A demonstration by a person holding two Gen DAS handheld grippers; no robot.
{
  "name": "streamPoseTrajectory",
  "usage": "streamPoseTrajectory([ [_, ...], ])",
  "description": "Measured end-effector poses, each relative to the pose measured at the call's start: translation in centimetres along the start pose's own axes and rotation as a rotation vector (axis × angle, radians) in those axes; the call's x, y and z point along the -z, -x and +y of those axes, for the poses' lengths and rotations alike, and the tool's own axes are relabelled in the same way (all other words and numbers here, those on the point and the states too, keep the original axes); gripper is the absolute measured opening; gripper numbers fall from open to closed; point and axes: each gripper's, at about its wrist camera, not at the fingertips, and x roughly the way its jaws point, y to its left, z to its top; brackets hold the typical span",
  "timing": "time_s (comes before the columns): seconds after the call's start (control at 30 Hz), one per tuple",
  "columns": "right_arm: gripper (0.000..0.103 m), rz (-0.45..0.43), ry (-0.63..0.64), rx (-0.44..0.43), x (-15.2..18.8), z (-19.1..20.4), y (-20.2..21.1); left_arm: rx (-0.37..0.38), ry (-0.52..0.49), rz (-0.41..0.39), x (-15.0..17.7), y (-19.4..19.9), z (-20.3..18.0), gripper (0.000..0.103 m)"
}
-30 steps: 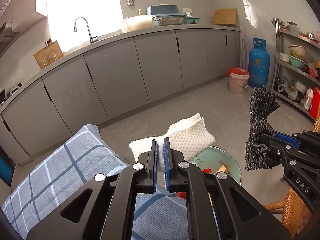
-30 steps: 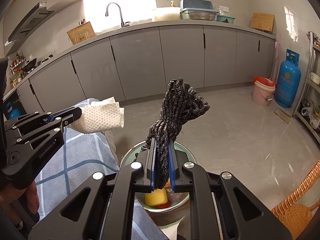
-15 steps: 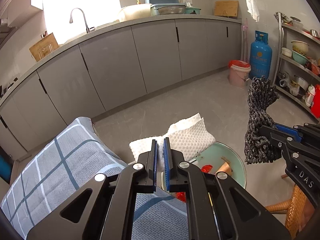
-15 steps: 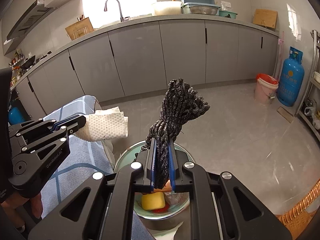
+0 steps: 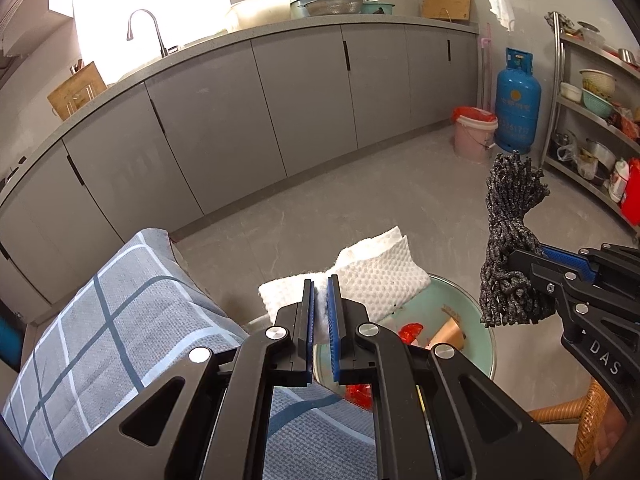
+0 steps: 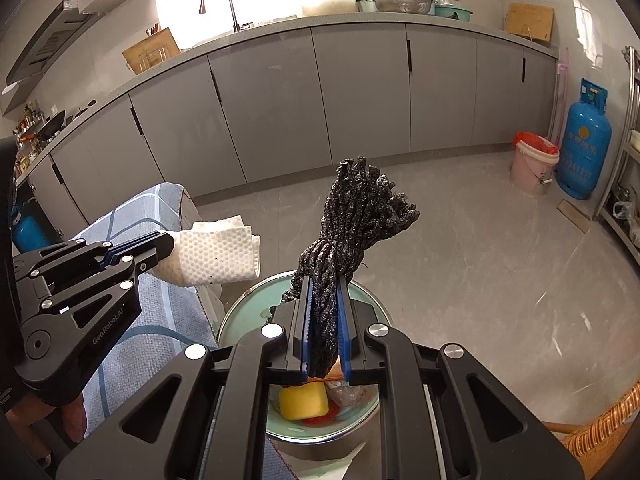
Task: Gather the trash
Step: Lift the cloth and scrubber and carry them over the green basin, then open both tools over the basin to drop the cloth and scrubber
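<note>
Trash in both grippers: left gripper (image 5: 319,280) is pinching a white dimpled paper towel wad (image 5: 372,276), folded and soft, jaws nearly together on its edge; right gripper (image 6: 323,292) is clamping a dark speckled rope-like bundle (image 6: 352,216), knotted mid-length, frayed strands fanning upward. Both are hanging above a round pale green basin (image 6: 240,316) with a metal rim, holding a yellow sponge-like block (image 6: 303,400), red scraps (image 5: 410,330) and a tan paper cone (image 5: 450,330). Both grippers are pointing downward, side by side. Basin contents are partly hiding behind gripper bodies, hard to identify. Grey-blue checked woven cloth (image 5: 100,320) is lying just left of the basin; wicker chair (image 6: 600,436) is cut off lower right. Grey floor (image 6: 480,248) beyond.
</note>
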Motion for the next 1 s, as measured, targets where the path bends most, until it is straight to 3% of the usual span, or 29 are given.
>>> streamPoseTrajectory([
  [0.37,0.017,0.012,0.014,-0.011,0.4,-0.2,-1.2,0.012,-0.002,0.031,0.3,-1.2,-0.1,0.011],
  [0.43,0.035,0.003,0.016,-0.010,0.6,-0.2,-1.1,0.006,0.004,0.032,0.4,-1.1,0.1,0.014],
  [0.47,0.038,-0.002,0.014,-0.004,0.7,-0.3,-0.9,0.005,0.006,0.033,0.4,-1.0,0.2,0.024],
  [0.5,0.040,-0.006,0.012,0.002,0.7,-0.4,-0.8,-0.004,0.012,0.028,0.5,-0.7,0.3,0.044],
  [0.57,0.042,-0.015,-0.004,0.004,0.8,-0.6,-0.1,-0.025,0.024,0.004,0.5,0.2,0.6,0.060],
  [0.67,0.052,-0.043,-0.029,0.006,1.0,-0.6,1.5,-0.021,0.035,-0.001,0.6,1.6,1.1,0.061],
  [0.8,0.062,-0.090,-0.055,0.010,1.6,-0.5,4.9,-0.066,0.048,-0.060,0.9,5.1,1.9,0.087],
  [0.9,0.070,-0.120,-0.070,0.016,2.4,-0.3,7.5,-0.081,0.074,-0.096,1.4,8.2,2.7,0.092],
  [1.0,0.070,-0.131,-0.073,0.014,3.0,0.2,9.2,-0.088,0.093,-0.119,2.0,10.8,3.4,0.092],
])
